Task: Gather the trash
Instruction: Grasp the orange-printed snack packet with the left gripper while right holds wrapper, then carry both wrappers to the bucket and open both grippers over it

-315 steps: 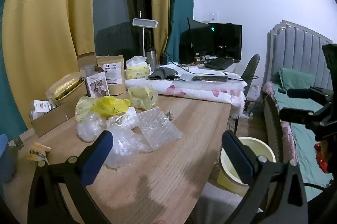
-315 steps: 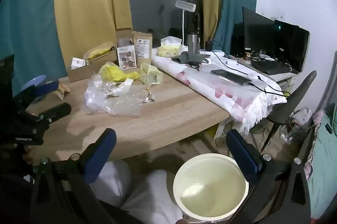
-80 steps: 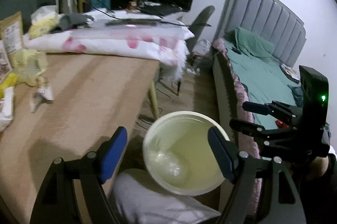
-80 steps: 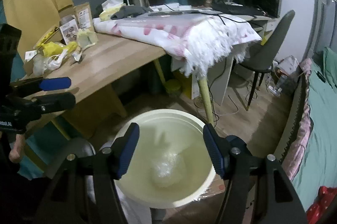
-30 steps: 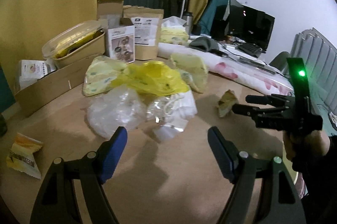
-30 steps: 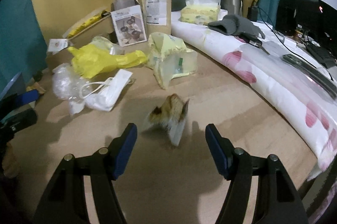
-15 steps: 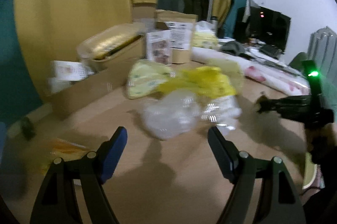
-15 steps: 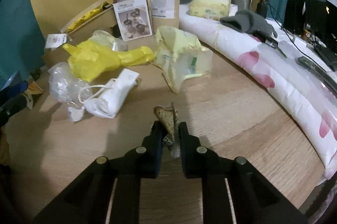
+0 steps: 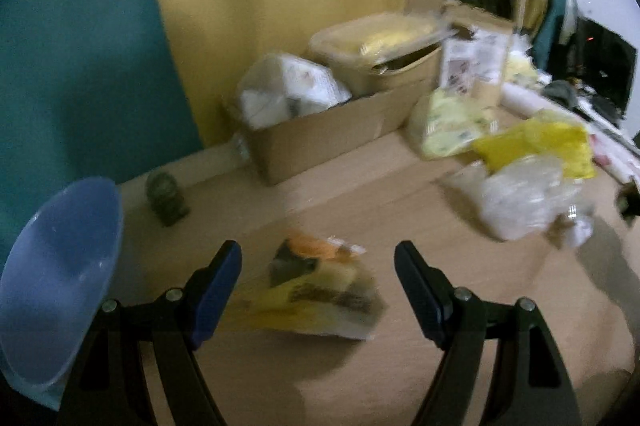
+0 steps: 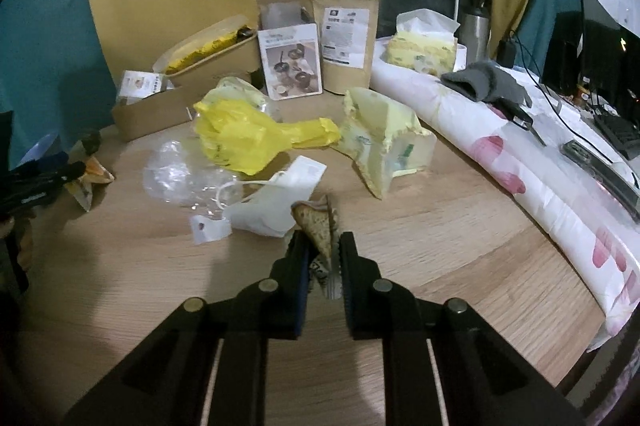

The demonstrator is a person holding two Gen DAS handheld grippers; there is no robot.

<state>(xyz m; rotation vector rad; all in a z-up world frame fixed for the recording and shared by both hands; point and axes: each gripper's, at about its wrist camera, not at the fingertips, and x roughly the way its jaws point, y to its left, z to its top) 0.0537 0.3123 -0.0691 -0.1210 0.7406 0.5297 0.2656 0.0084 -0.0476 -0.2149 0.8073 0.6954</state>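
On the cluttered wooden table [image 10: 460, 226], my right gripper [image 10: 322, 250] pinches a crumpled brown snack wrapper [image 10: 316, 226] at centre; my left gripper [image 9: 318, 266] gapes wide around a yellow-orange foil packet [image 9: 308, 286] at 6 o'clock.

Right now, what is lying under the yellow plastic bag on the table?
The yellow plastic bag lies over a pale green printed wrapper behind it and the edge of a clear plastic bag in front. Whatever sits directly beneath its middle is covered.
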